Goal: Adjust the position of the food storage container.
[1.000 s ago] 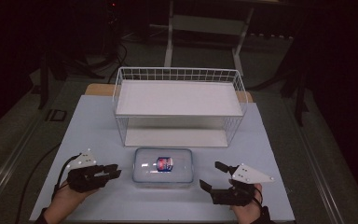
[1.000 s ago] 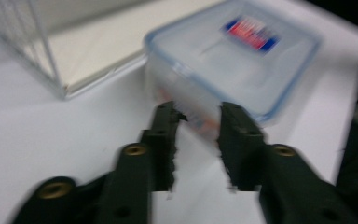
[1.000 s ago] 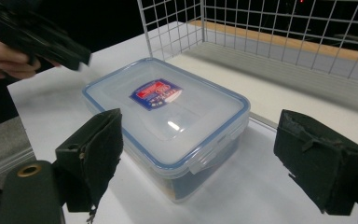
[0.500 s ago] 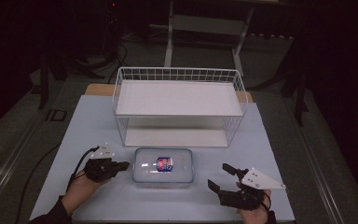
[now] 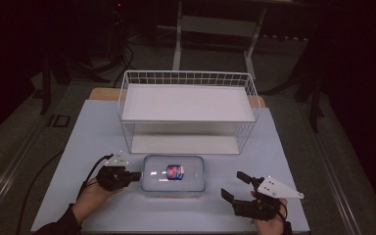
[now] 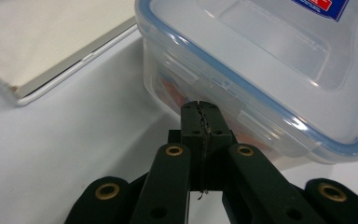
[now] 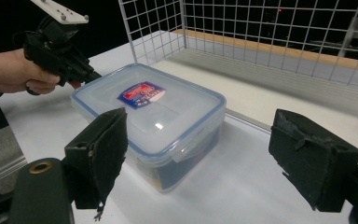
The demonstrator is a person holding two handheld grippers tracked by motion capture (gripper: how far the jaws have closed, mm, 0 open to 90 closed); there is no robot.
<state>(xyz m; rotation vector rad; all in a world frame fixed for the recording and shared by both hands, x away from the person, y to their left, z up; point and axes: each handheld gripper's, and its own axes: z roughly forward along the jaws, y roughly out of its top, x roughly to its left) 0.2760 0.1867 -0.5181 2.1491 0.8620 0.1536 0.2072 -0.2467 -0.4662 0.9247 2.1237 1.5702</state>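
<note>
Left gripper (image 5: 136, 176), fingers clenched, tip touching the clear lidded container's (image 5: 174, 175) left latch; container sitting on tabletop (image 5: 98, 132) before wire rack (image 5: 188, 105). Right gripper (image 5: 235, 187) hovering nearby, fingers released.

The pale table (image 5: 78, 147) bears a plastic container (image 5: 174, 175) and a wire rack (image 5: 188, 110).

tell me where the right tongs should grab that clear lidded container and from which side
Probably across the near right corner of the container, coming in from its right side. The right tongs stand open and already face that corner, the walls are flat there, and the left tongs, shut, already touch the opposite end, bracing it.
</note>
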